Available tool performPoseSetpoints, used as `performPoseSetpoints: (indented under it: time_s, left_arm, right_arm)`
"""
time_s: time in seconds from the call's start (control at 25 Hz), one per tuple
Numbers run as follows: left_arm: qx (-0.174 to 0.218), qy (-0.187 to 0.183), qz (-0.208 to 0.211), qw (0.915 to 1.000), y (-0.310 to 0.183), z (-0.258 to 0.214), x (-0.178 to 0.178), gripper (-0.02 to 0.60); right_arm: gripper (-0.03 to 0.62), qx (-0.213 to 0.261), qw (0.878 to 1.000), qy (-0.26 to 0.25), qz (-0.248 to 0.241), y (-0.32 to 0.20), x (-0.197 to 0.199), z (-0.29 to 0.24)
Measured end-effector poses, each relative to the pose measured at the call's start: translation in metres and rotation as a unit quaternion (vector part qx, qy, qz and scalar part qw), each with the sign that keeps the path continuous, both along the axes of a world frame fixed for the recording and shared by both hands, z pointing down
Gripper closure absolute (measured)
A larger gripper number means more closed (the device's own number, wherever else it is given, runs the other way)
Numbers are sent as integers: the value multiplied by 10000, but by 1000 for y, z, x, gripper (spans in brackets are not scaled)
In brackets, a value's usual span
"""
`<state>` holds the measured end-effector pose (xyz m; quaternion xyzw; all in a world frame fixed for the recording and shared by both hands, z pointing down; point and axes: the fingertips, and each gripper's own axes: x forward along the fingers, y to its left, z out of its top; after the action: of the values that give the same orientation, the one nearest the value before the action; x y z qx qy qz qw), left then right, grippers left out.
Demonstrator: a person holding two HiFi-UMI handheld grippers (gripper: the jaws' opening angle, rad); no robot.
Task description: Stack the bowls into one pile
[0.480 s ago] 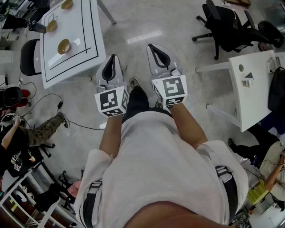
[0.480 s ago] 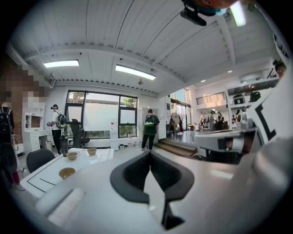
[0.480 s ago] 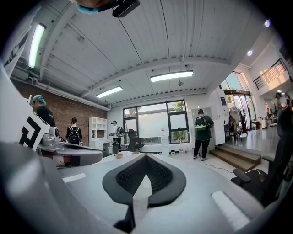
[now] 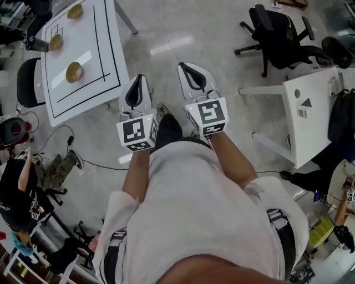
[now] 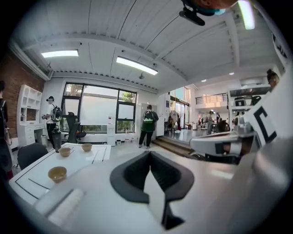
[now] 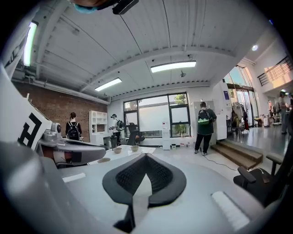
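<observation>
Both claws are held out in front of the person's chest, side by side over bare floor. The left claw (image 5: pixel 149 155) has its pads together with nothing between them, and the right claw (image 6: pixel 145 157) is likewise closed and empty. No bowl is within reach, so the stacking looks not yet begun, and the trouble I would expect starts close in. A cable (image 4: pixel 100 163) trails across the floor to the left of the feet and could catch a foot on a walk that way. At the table (image 4: pixel 97 52) the claws would have to be opened before any grasp. If one arrived closed, its tip could knock a bowl and send it sliding on the smooth white top, perhaps off the edge. The bowls are round and look slick, so a pinch on one rim may let a bowl tilt or slip. Setting one off-centre into another could also leave the pile leaning. All three bowls sit apart from each other on that table, ahead and to the left of the claws. They are well apart from both claws, on the left claw's side. The near bowl (image 4: pixel 74 72) stands toward the table's middle. The next bowl (image 4: pixel 55 42) lies beyond it by the left edge, and the far bowl (image 4: pixel 75 11) sits at the far end.
</observation>
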<state>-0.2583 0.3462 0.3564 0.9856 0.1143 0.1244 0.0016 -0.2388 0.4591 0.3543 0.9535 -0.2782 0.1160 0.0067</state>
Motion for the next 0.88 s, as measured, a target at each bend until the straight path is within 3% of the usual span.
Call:
performPoseSetpoints:
  time_s: [0.24,0.44,0.88]
  left_arm:
    - [-107,65,175,9998,-41,-15,66,580]
    - [-231,81,265,9993,-72,-19,101,580]
    - [-355,-240,181,9989,-118,20,158,580]
  right_arm:
    - [595,-2,9997,64,227,-35,58,-14]
    - [595,128,9993,58,356,-65,91,-21]
    - [595,53,10000,13,13,-116,155,1]
